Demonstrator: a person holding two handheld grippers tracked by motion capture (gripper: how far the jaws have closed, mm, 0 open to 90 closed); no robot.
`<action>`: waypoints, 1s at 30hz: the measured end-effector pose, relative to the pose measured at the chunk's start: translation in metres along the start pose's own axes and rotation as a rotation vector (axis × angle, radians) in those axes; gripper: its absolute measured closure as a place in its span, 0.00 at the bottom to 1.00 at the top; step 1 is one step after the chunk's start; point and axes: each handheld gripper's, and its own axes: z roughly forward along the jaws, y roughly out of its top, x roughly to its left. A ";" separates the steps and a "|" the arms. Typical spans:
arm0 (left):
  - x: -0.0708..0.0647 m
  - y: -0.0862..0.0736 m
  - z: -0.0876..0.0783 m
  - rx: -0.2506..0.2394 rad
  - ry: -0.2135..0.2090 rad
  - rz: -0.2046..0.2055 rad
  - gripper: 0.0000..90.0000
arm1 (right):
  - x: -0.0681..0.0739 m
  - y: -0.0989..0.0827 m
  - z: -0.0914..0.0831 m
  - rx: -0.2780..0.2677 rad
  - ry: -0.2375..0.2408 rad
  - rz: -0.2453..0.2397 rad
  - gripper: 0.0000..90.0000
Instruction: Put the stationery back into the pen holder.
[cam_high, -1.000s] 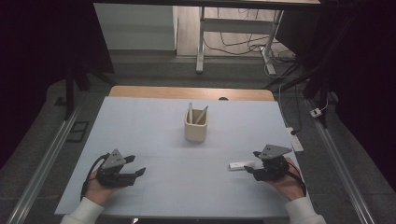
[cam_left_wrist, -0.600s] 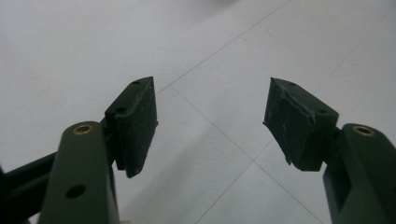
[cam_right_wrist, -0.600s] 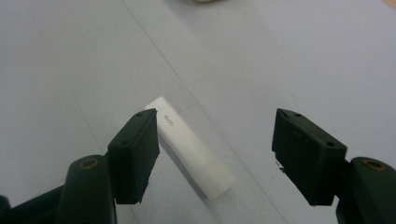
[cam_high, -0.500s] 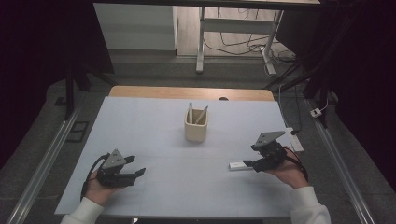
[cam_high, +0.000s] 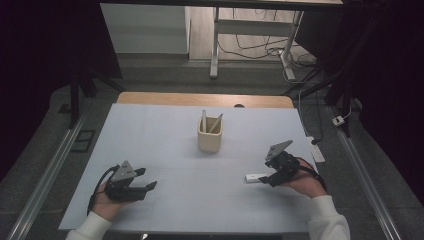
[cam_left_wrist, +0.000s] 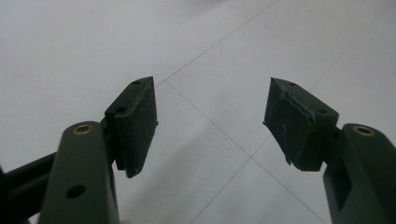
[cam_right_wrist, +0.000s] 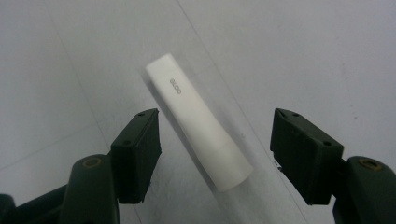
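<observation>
Right gripper view: your right gripper (cam_right_wrist: 215, 156), jaws just narrowing yet apart, straddles white stick (cam_right_wrist: 198, 121) flat on mat, ready to pinch; left gripper (cam_left_wrist: 210, 126) gapes idle.

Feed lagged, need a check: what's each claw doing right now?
Left claw: open, nothing between its jaws.
Right claw: open around the white stick on the table, not gripping it.
</observation>
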 end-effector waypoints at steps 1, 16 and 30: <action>0.000 0.000 0.000 0.000 0.001 -0.001 0.38 | 0.001 0.001 0.002 0.016 0.001 -0.002 0.37; 0.002 -0.001 0.000 -0.004 0.011 -0.006 0.38 | -0.001 -0.001 0.014 0.092 0.028 -0.062 0.54; 0.002 -0.002 0.000 -0.008 0.019 -0.008 0.38 | 0.000 -0.005 0.017 0.100 0.009 -0.155 0.71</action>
